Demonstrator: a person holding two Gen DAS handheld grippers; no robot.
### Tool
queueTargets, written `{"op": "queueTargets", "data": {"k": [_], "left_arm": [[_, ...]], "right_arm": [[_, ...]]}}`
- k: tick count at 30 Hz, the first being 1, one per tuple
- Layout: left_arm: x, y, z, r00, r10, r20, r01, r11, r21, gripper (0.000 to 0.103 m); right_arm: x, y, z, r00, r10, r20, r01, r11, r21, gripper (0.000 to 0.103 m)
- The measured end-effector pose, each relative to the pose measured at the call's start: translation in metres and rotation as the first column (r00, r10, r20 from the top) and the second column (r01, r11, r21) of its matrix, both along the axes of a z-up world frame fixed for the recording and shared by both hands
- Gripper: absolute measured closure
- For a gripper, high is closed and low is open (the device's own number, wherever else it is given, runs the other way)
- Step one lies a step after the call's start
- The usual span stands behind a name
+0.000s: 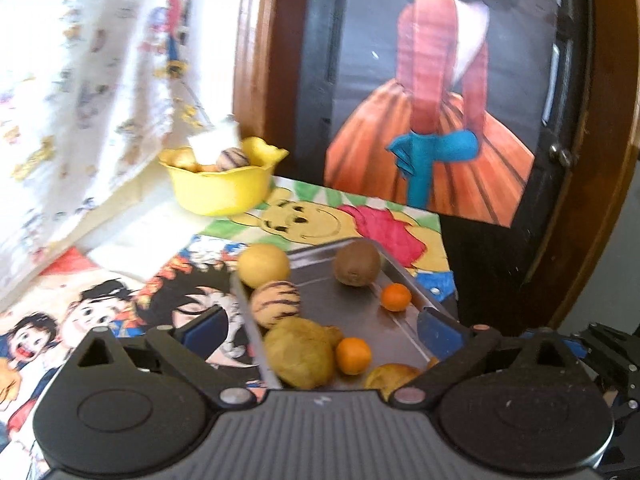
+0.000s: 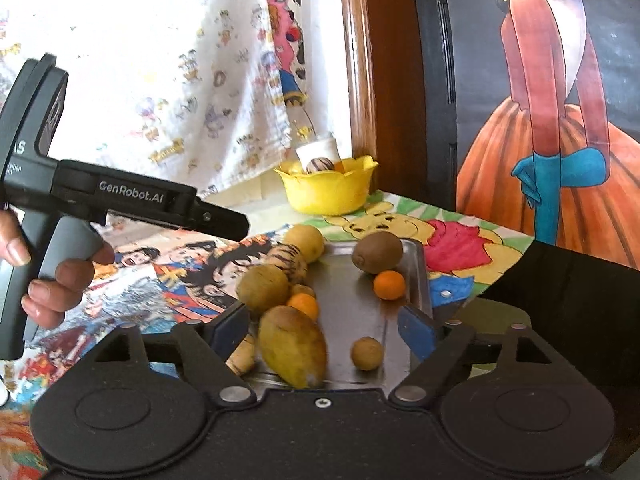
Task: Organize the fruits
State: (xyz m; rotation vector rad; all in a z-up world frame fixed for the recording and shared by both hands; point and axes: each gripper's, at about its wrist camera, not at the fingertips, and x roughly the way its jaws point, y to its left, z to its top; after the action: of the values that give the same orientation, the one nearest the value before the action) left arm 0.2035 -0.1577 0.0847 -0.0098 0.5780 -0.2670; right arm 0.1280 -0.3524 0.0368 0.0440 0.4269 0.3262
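Right up against the lens in the right wrist view sits a mango (image 2: 294, 346), lying at the lower end of a metal tray (image 2: 352, 308) between the spread fingers of the right gripper (image 2: 324, 330). Those jaws are wide open and hold nothing; the left finger sits just beside the mango, the right one over the tray's right rim.

Left gripper (image 1: 324, 330) is much the same in its own view: jaws wide apart, empty, hovering over the tray's (image 1: 360, 312) near end. In the right wrist view you can see the left gripper's body at the left of the frame, with the person's hand (image 2: 60, 280) wrapped round its handle.

Room to move: the tray's middle strip is bare metal, fruit crowds its left rim, and the table drops off just past the right rim.

On the tray: a kiwi (image 2: 377, 251) at the far end, a small orange (image 2: 389, 285) just below it, another orange (image 2: 303, 305), a little brown fruit (image 2: 367, 353), a striped melon (image 2: 289, 261) and a round yellow fruit (image 2: 305, 241) at the left edge.

Upper middle of the frame: a yellow bowl (image 2: 328, 190) well apart from the tray, with a striped fruit and a white cup in it.
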Motion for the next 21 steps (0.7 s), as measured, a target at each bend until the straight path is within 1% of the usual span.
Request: {"op": "queueTargets", "data": {"k": [5,12,17,21], "left_arm": [[-0.025,0.014,0.005,0.997,0.056,0.047,-0.056,0.998,-0.002,0.000],[-0.067,0.036,0.004,0.986,0.135,0.093,-0.132,0.990,-0.042,0.000],[-0.094,0.053,-0.002,0.979,0.187,0.080,-0.182,0.981,-0.072,0.000],[-0.116,0.066,-0.007,0.971,0.219,0.093,-0.214,0.975,-0.068,0.000]], "right_arm": [[-0.015,0.005,0.007,1.000,0.000,0.018,-0.001,0.999,0.041,0.010],[-0.037,0.018,0.014,0.999,0.003,0.041,-0.006,0.997,0.078,0.001],[-0.054,0.032,0.018,0.999,0.014,0.052,-0.018,0.997,0.079,0.001],[-0.069,0.042,0.020,0.998,0.015,0.061,-0.020,0.997,0.078,0.001]]}}
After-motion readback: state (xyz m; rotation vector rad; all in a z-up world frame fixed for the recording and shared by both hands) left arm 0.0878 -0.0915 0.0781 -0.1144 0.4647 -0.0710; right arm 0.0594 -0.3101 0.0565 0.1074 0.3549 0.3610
